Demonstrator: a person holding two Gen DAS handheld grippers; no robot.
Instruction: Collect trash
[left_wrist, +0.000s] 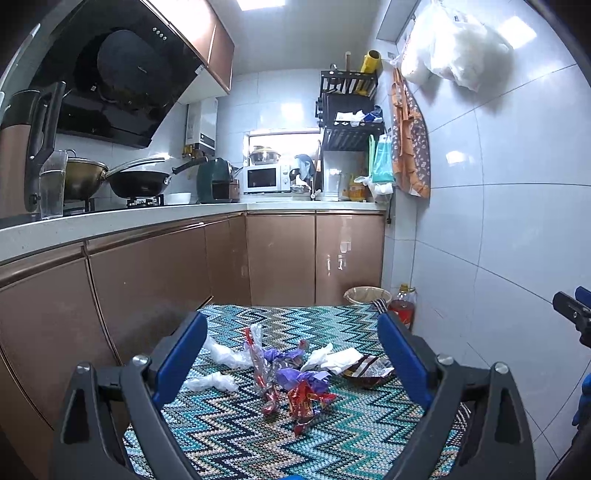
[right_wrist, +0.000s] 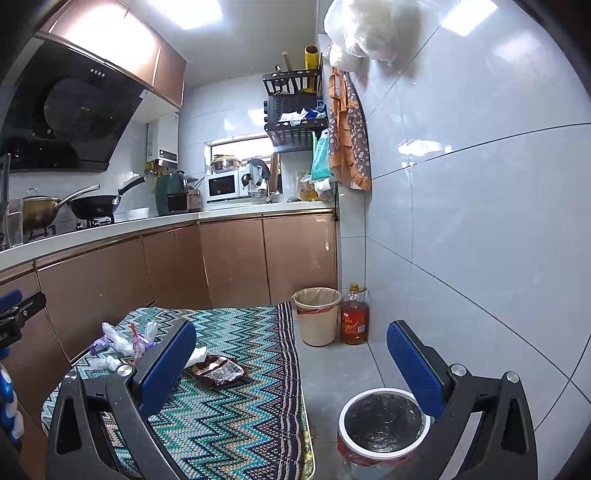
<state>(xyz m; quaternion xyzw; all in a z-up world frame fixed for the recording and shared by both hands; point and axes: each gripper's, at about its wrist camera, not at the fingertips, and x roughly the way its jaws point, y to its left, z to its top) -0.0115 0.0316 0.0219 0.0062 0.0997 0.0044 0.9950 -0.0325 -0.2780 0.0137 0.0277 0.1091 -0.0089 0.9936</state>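
Left wrist view: the left gripper (left_wrist: 291, 354) gapes wide and empty above wrappers (left_wrist: 295, 384) heaped mid-table (left_wrist: 369, 435). Right wrist view: the right gripper (right_wrist: 291, 363) gapes wide, empty; a white bin (right_wrist: 384, 424) stands near right on the floor.

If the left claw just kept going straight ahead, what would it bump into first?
Probably the heap of crinkly red and purple sweet wrappers on the zigzag-patterned tablecloth, which sits between the open left claw fingers; depth is uncertain.
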